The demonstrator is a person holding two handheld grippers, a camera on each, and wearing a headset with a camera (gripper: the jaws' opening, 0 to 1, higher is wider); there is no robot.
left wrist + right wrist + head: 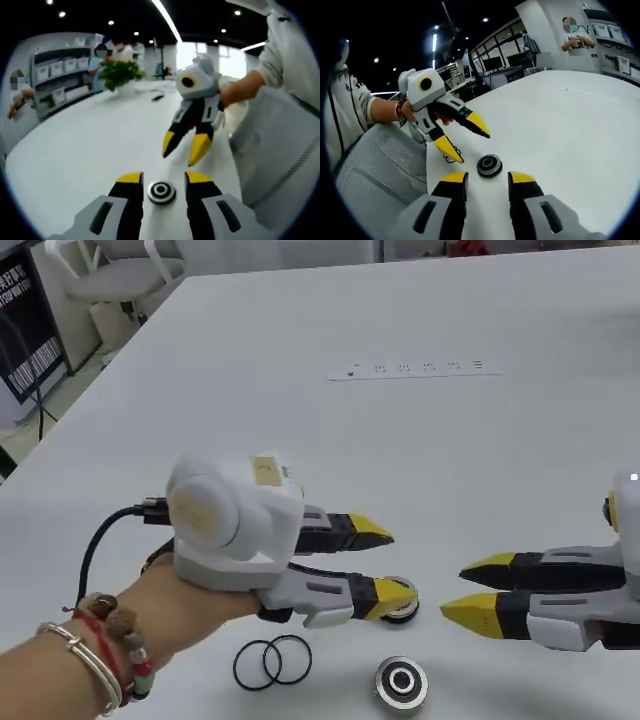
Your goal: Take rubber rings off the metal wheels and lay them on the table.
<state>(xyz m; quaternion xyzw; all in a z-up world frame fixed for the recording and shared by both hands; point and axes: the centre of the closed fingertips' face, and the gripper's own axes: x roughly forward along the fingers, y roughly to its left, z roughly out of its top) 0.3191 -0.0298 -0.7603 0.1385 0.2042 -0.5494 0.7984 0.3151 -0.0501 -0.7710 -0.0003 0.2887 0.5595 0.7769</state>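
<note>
Two black rubber rings (272, 661) lie overlapping on the white table (420, 460), near the front edge. A silver metal wheel (401, 683) lies flat just right of them. A second wheel (405, 612) with a dark rim sits partly hidden under the nearer jaw of my left gripper (397, 562), which is open. From the left gripper view this wheel (161, 192) lies between my left gripper's (165, 177) tips. My right gripper (455, 589) faces it from the right, open and empty. The same wheel (489, 165) rests just ahead of my right gripper (488, 176), with the left gripper (473, 147) beyond.
A white strip (415, 369) lies flat farther back on the table. White chairs (110, 280) stand past the far left corner. A potted plant (120, 75) stands at one end of the table. A grey mesh chair (380, 165) sits beside the person.
</note>
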